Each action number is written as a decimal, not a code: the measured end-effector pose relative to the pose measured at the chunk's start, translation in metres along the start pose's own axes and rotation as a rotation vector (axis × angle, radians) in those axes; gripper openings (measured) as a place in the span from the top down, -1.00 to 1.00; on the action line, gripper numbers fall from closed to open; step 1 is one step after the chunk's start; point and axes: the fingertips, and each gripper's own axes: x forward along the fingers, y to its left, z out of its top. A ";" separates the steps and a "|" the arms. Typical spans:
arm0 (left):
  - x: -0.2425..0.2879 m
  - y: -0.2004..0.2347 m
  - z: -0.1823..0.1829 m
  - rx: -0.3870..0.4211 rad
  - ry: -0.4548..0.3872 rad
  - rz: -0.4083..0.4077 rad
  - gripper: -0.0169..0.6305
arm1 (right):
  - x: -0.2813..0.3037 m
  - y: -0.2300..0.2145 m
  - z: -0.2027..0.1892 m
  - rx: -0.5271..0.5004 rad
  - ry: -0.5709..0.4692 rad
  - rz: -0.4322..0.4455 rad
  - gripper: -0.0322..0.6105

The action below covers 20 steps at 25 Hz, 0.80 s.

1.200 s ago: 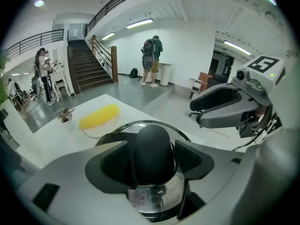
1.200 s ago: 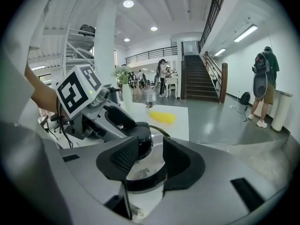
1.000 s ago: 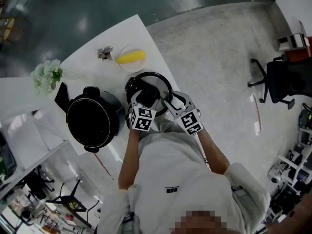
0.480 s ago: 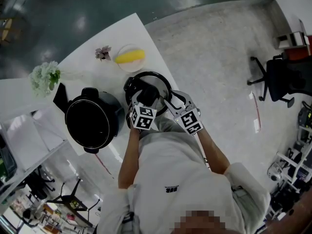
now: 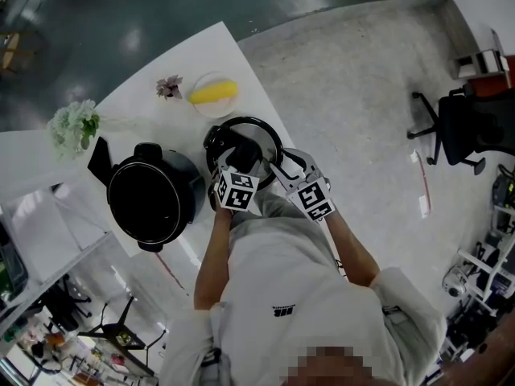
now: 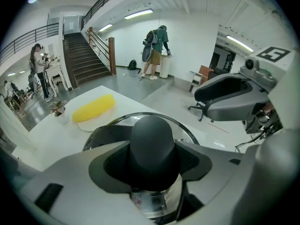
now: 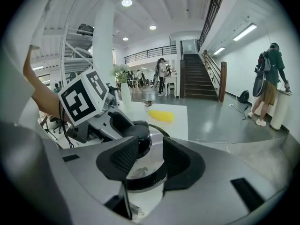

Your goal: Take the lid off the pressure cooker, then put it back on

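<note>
The pressure cooker lid (image 5: pixel 261 133), shiny steel with a black rim, lies on the white table (image 5: pixel 141 103) beside the open black pot (image 5: pixel 153 198). Its black knob (image 6: pixel 152 142) sits between my left gripper's (image 6: pixel 152 162) pads. Those jaws have just been closing and now press on both sides of the knob. My right gripper (image 7: pixel 150 157) hovers at the lid's near right edge (image 7: pixel 143 176). Its jaws stand apart, with the rim showing below the gap. In the head view the left gripper (image 5: pixel 242 161) and the right gripper (image 5: pixel 282 170) meet over the lid.
A yellow corn cob (image 5: pixel 214 93) on a small plate lies just behind the lid, next to a tiny potted plant (image 5: pixel 169 88). White flowers (image 5: pixel 76 125) stand at the table's far left. The table's edge runs close to the lid's right side. An office chair (image 5: pixel 463 131) stands on the floor.
In the head view both grippers stay at the lid and nothing on the table has shifted.
</note>
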 end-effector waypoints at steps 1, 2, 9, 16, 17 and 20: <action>0.000 0.000 0.000 0.001 0.000 -0.001 0.06 | -0.001 0.000 0.000 0.000 0.000 -0.002 0.39; 0.000 0.000 0.000 0.002 0.000 -0.003 0.06 | -0.001 0.000 -0.001 0.000 0.000 -0.004 0.39; -0.006 -0.008 0.004 -0.005 -0.013 -0.023 0.06 | -0.008 0.000 0.000 0.001 -0.010 -0.017 0.39; -0.025 -0.014 0.019 0.019 -0.035 -0.034 0.07 | -0.018 0.002 0.014 -0.004 -0.041 -0.029 0.39; -0.028 -0.015 0.021 0.022 -0.039 -0.036 0.06 | -0.020 0.002 0.016 -0.007 -0.045 -0.030 0.39; -0.041 -0.017 0.029 0.033 -0.055 -0.039 0.07 | -0.025 0.004 0.024 -0.017 -0.055 -0.034 0.39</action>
